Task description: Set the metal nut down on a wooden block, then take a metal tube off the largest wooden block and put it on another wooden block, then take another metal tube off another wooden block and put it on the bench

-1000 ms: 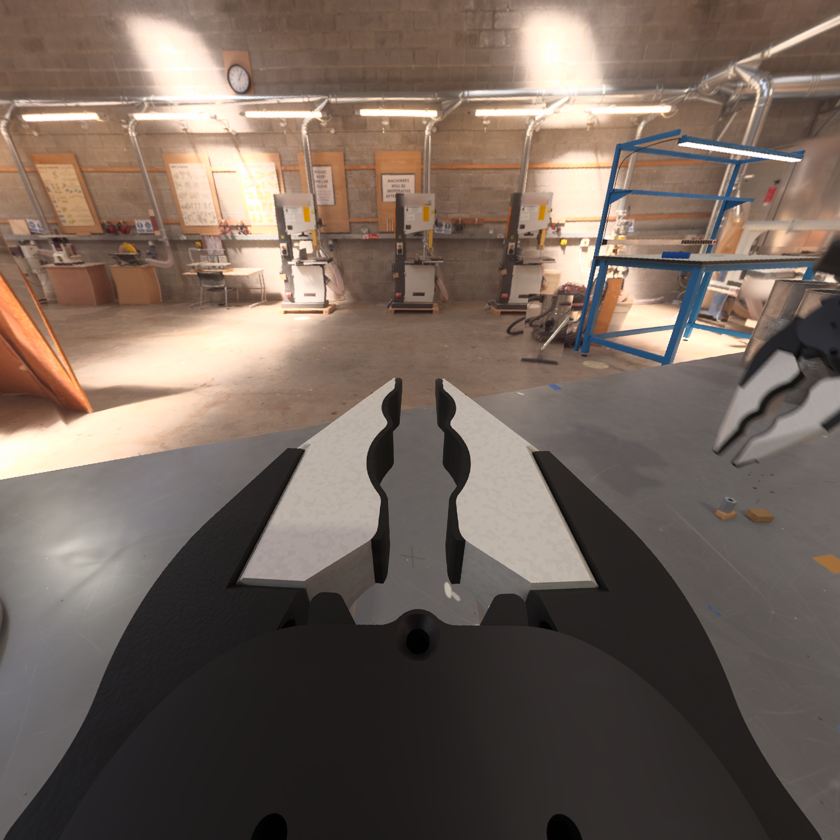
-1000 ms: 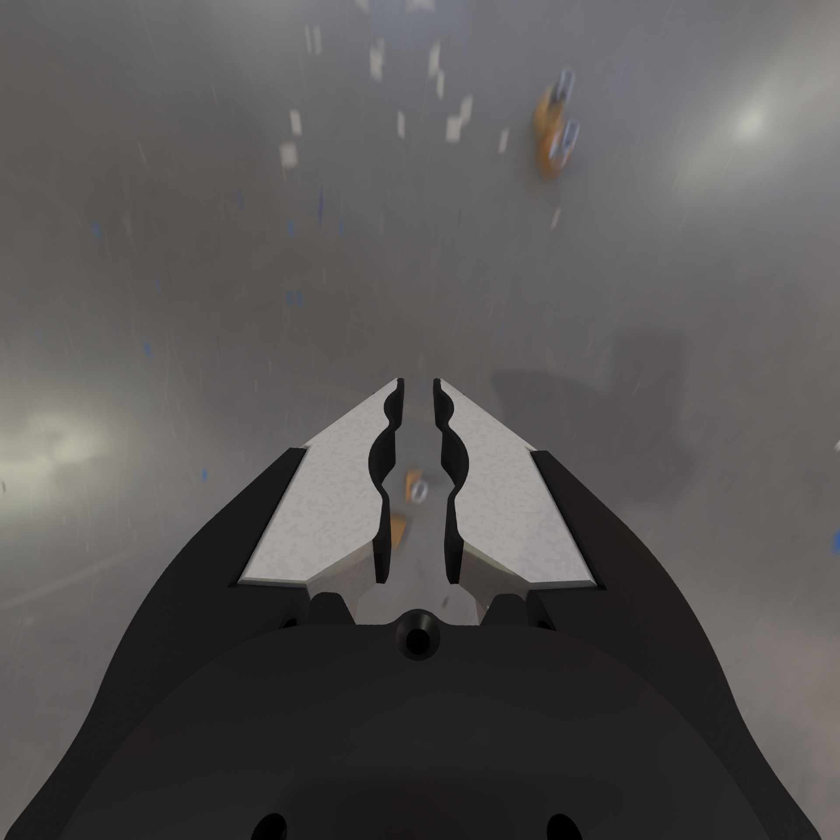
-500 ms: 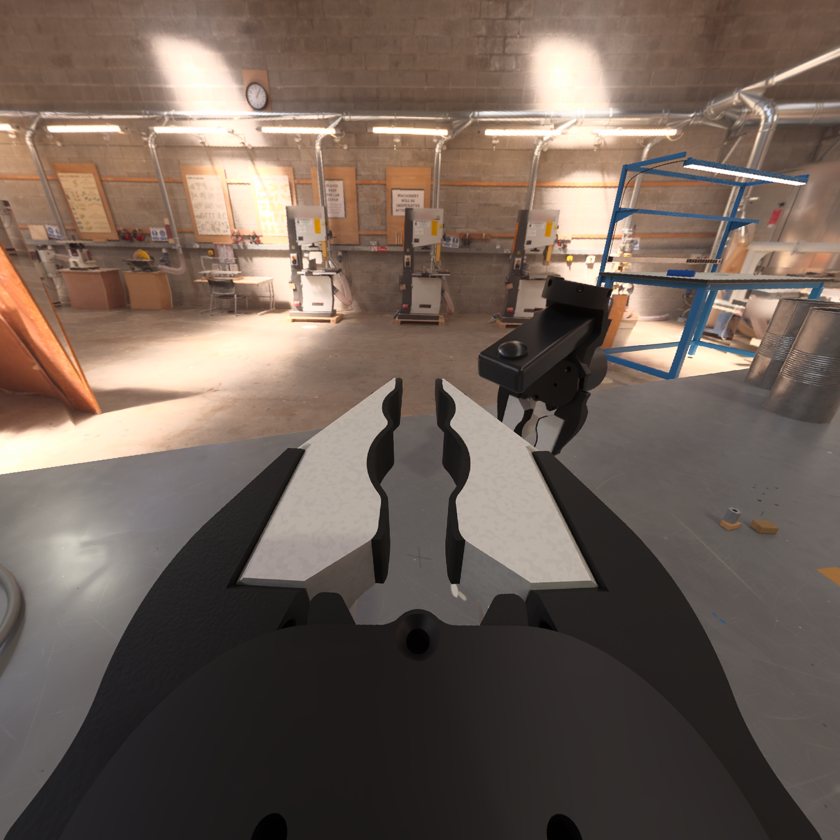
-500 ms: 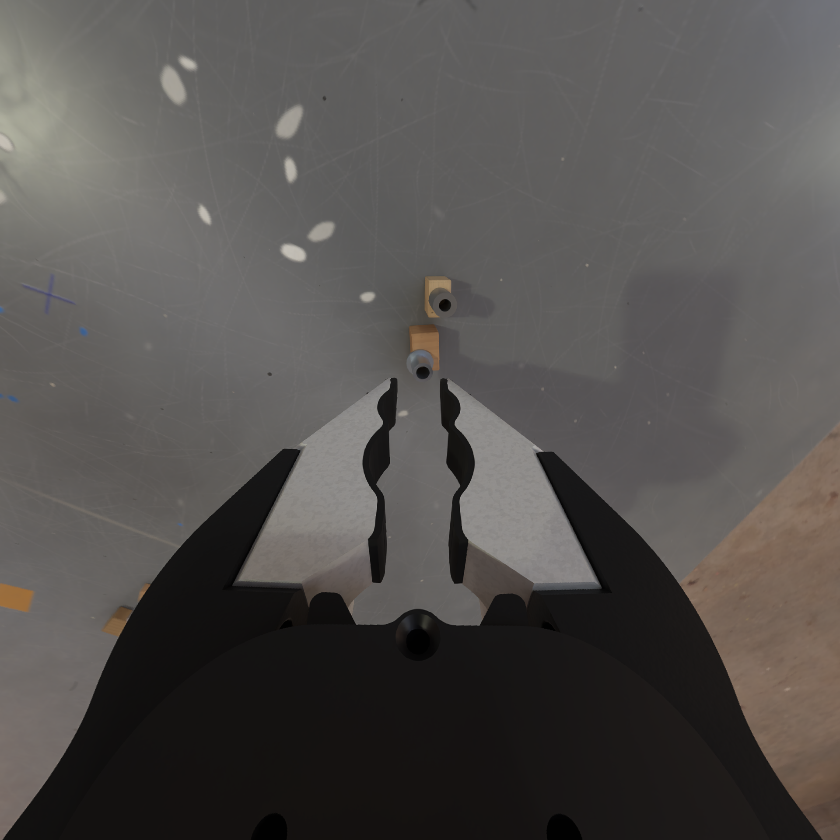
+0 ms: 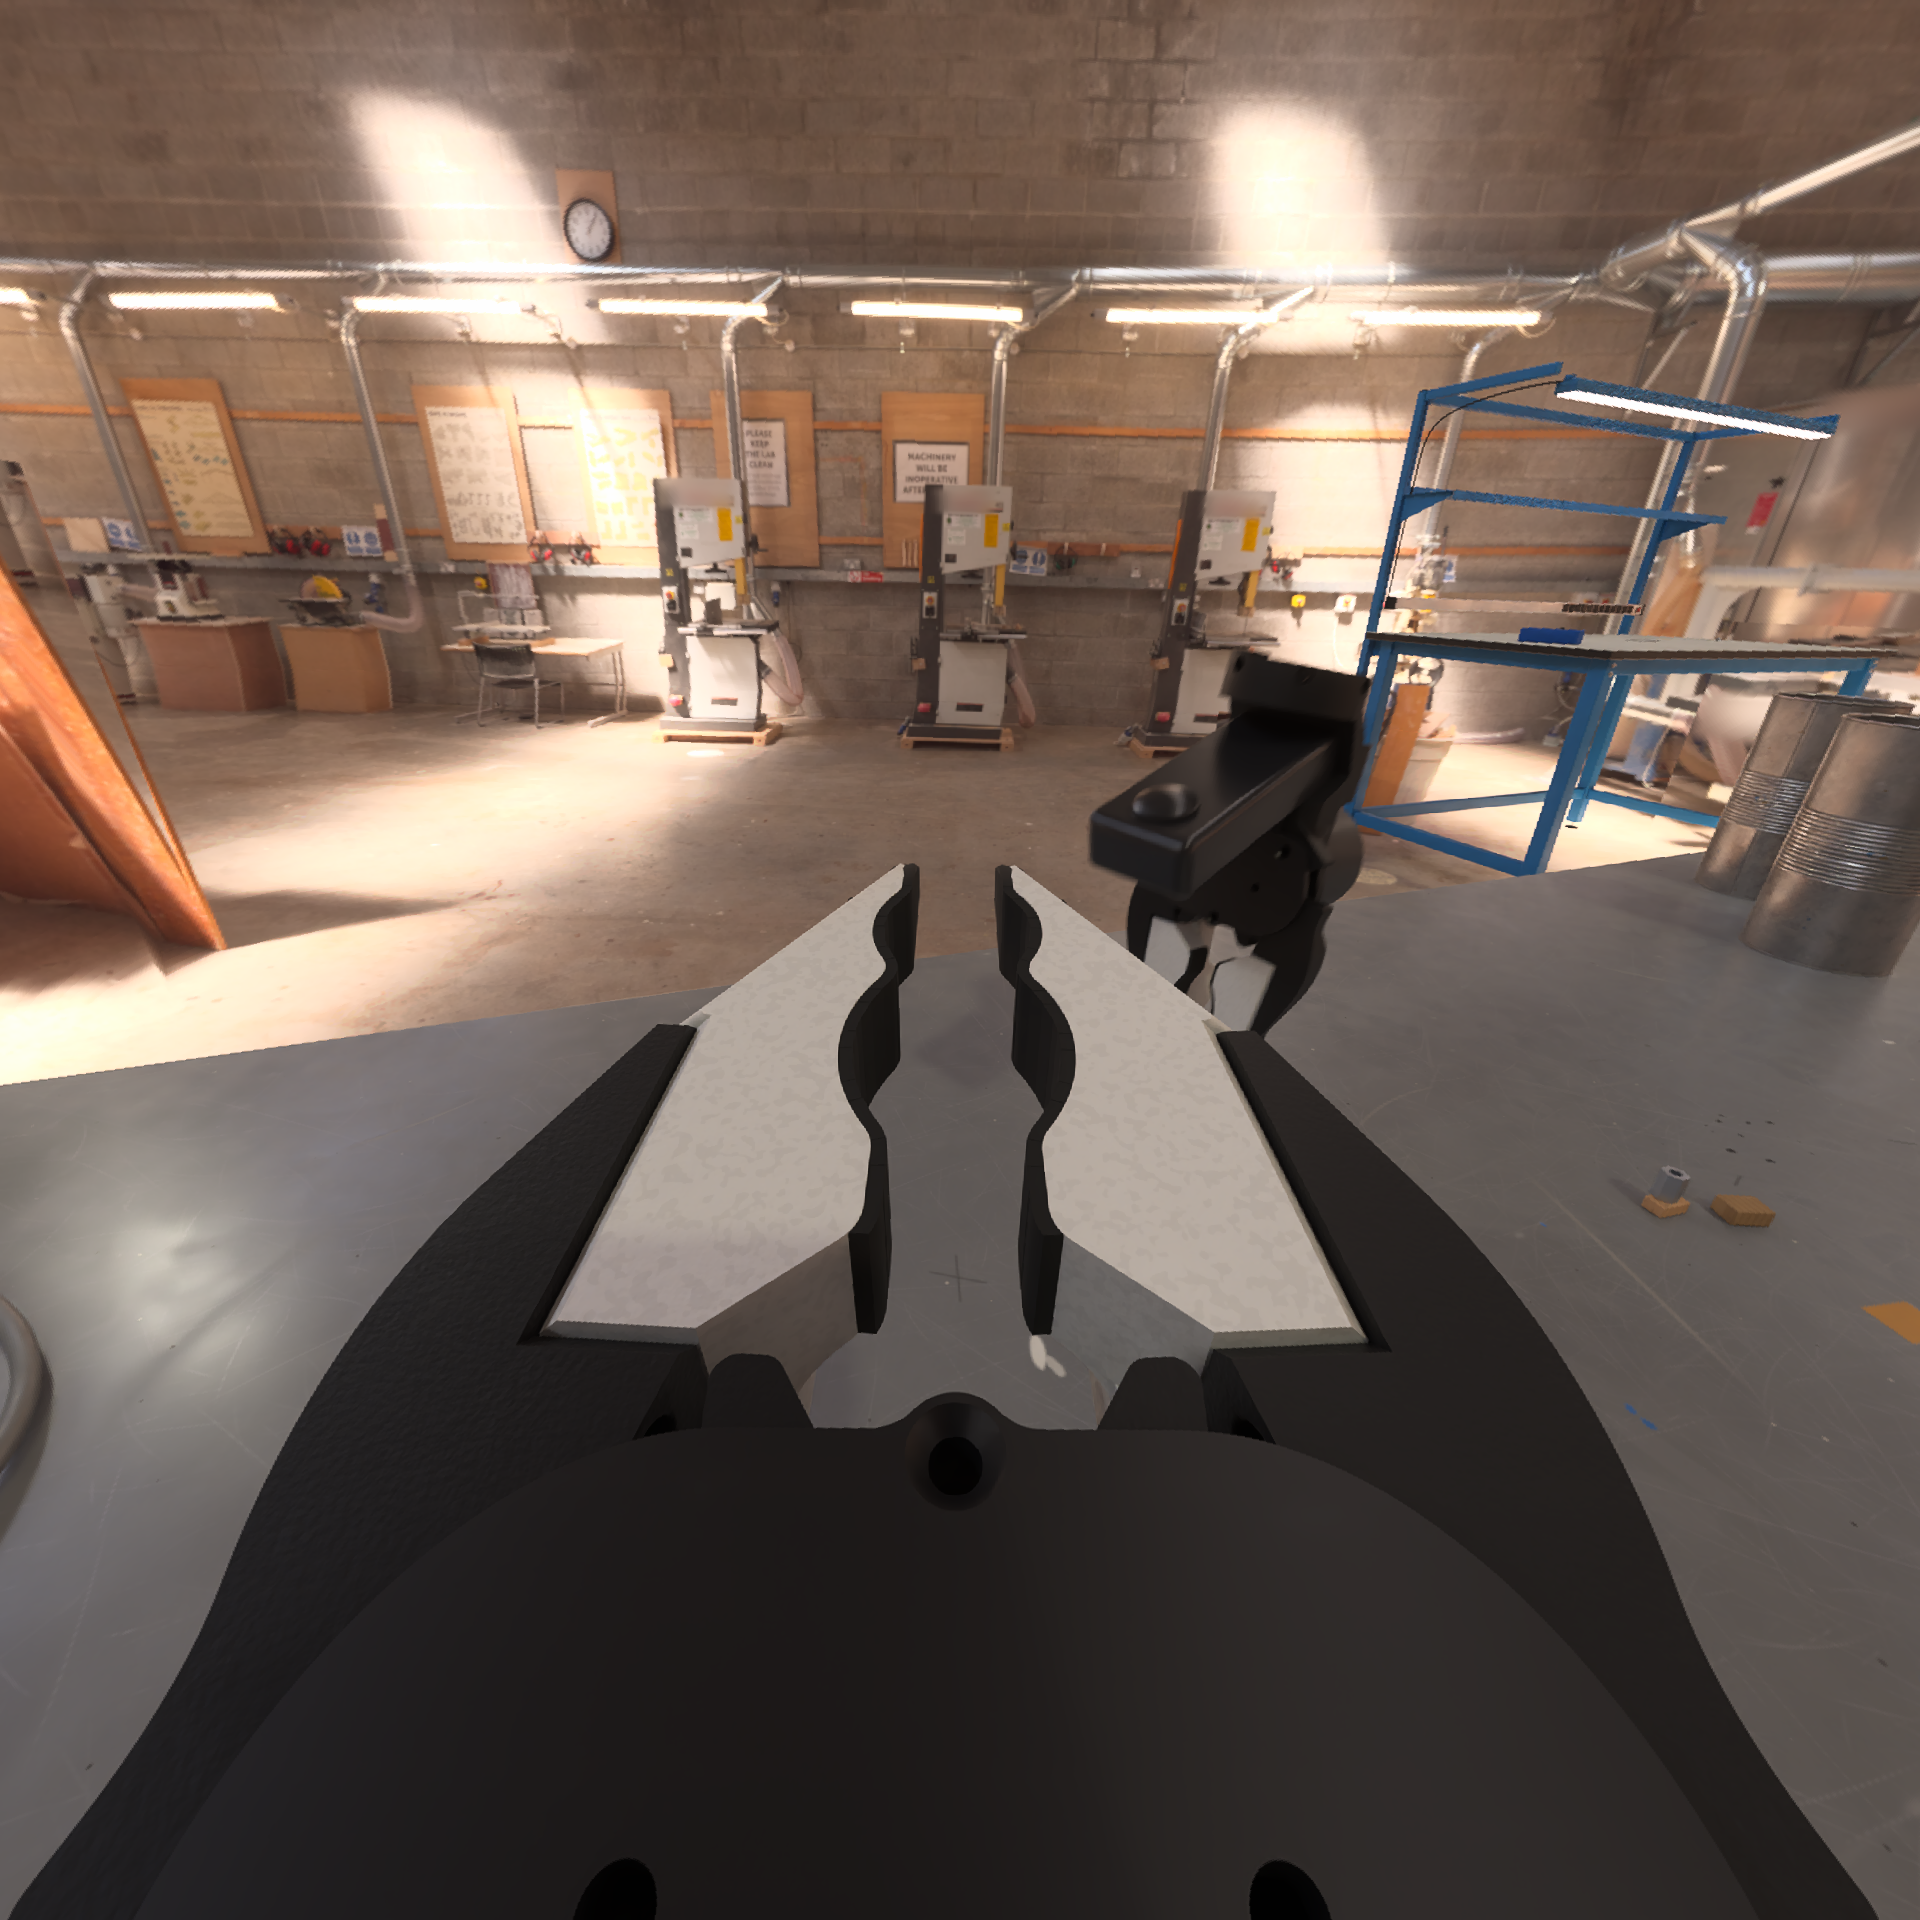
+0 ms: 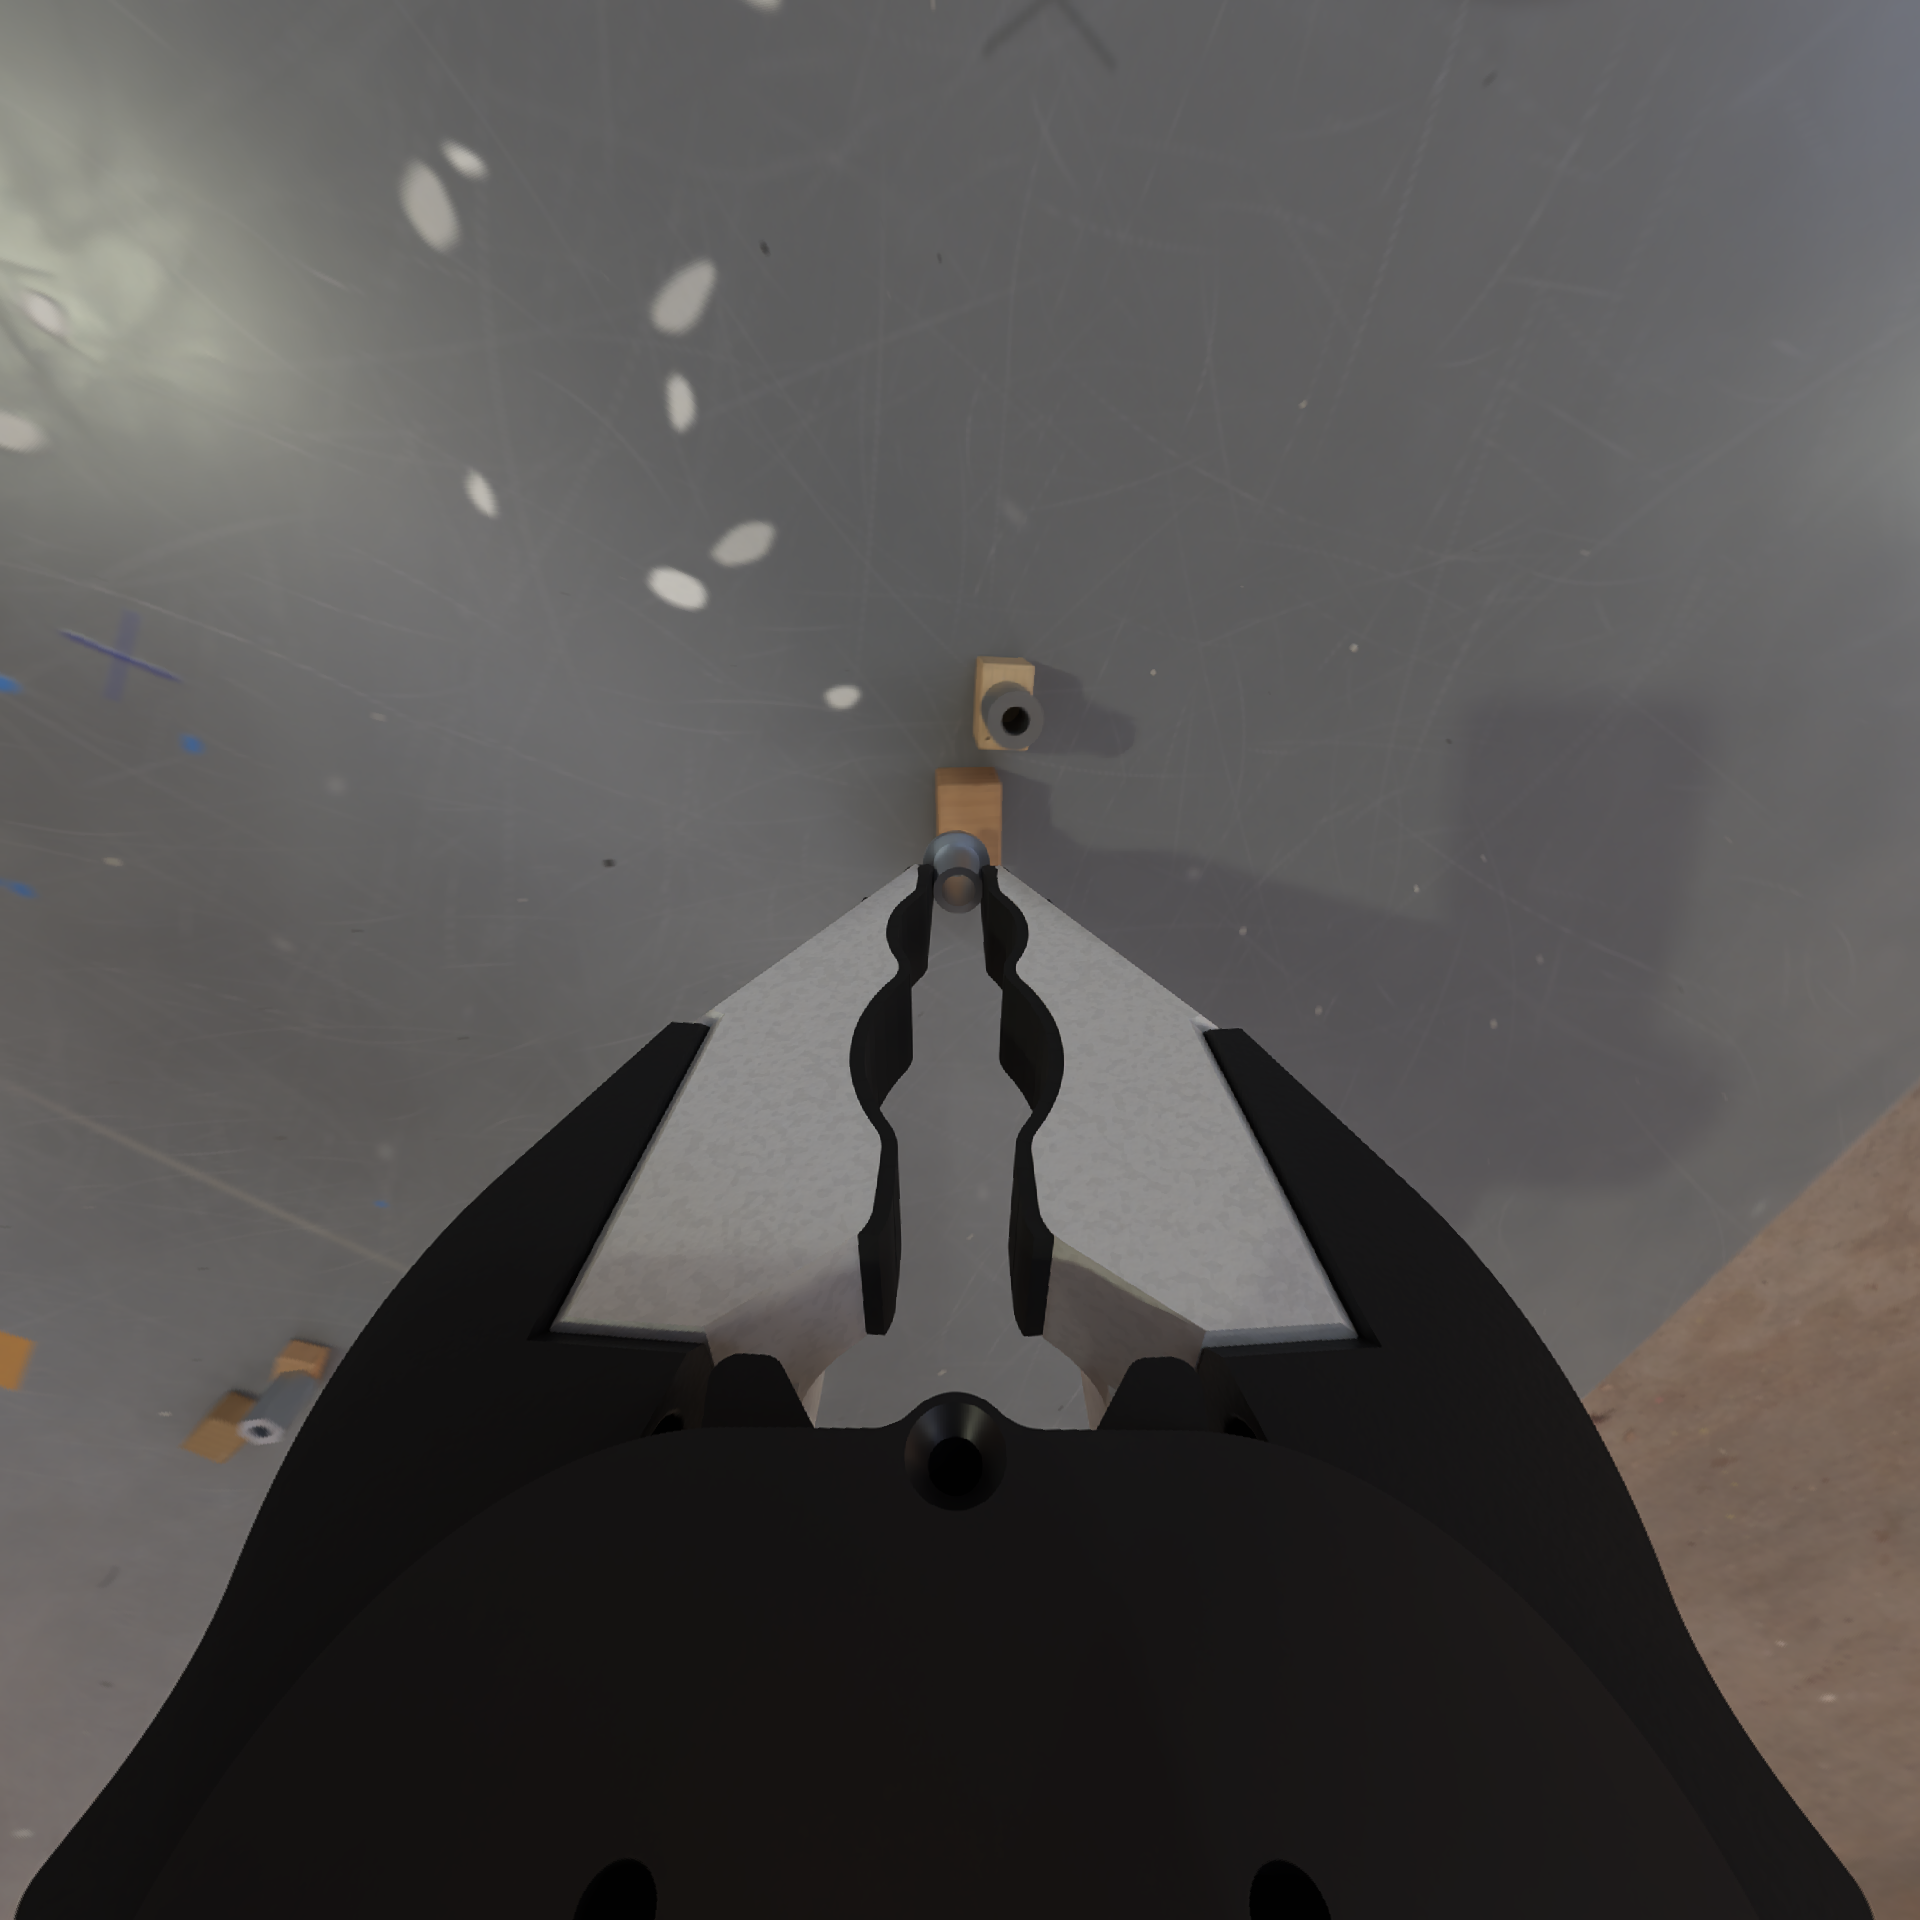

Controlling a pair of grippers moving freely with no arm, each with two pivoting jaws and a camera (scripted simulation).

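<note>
In the right wrist view my right gripper (image 6: pixel 957 883) points down at the grey bench, its fingertips closed on a small upright metal tube (image 6: pixel 954 854) that stands at the near end of a wooden block (image 6: pixel 968 808). Just beyond, a second metal tube (image 6: pixel 1006 719) stands on another wooden block (image 6: pixel 1004 677). At the lower left a metal nut (image 6: pixel 260 1432) sits on a small block (image 6: pixel 213 1439), with a bare block (image 6: pixel 301 1356) beside it. My left gripper (image 5: pixel 956 883) is open and empty above the bench. It sees the right gripper (image 5: pixel 1210 971) ahead, and the nut (image 5: pixel 1665 1184) far right.
Two metal barrels (image 5: pixel 1829 842) stand at the bench's far right corner. A grey ring (image 5: pixel 16 1392) shows at the left edge. Orange tape (image 5: pixel 1891 1322) lies on the bench (image 5: pixel 312 1195). The bench edge and brown floor (image 6: pixel 1766 1403) are close on the right.
My right gripper swept left across the bench, came down over the near block and narrowed its jaws onto the tube. My left gripper has barely moved.
</note>
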